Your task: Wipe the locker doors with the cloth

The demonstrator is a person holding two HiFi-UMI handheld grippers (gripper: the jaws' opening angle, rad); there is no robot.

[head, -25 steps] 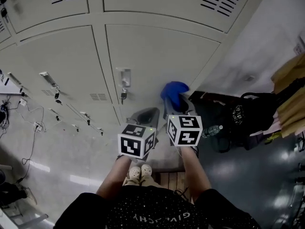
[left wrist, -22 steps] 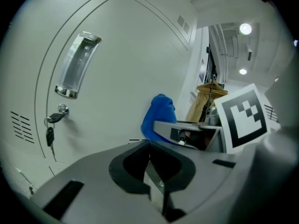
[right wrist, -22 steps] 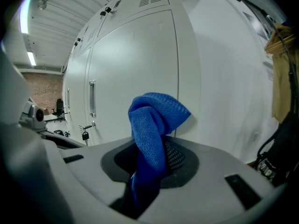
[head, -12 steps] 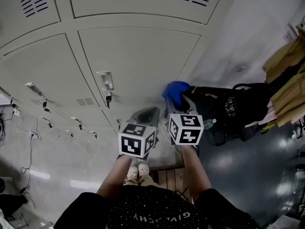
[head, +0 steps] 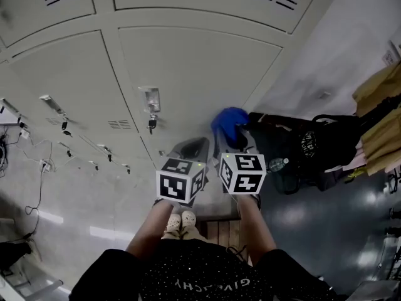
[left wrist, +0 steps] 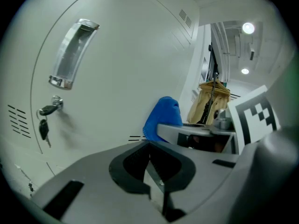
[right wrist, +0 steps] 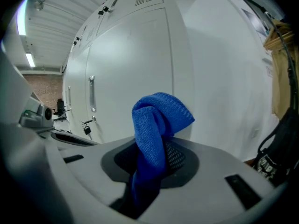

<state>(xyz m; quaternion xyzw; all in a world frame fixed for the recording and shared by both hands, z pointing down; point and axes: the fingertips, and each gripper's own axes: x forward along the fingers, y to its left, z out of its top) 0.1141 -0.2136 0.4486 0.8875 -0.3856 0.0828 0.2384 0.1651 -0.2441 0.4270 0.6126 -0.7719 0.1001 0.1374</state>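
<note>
Hanging from the right gripper (head: 230, 140), the blue cloth (head: 229, 123) sits just right of the frame's centre in the head view. It lies before the lower right corner of a pale locker door (head: 194, 74). Whether it touches the door cannot be told. In the right gripper view the jaws are clenched on the cloth (right wrist: 159, 120), which bunches above them and trails down between them. The left gripper (head: 191, 150) is just beside it to the left, its jaws pressed together with nothing in them, pointing at the same door. That door's handle (head: 150, 98) and dangling keys (head: 151, 123) lie left of centre. Against half a second ago, the handle has slid a little right and up in the frame and the black bag (head: 301, 152) has shifted slightly rightward, while both grippers and the cloth keep nearly the same places.
</note>
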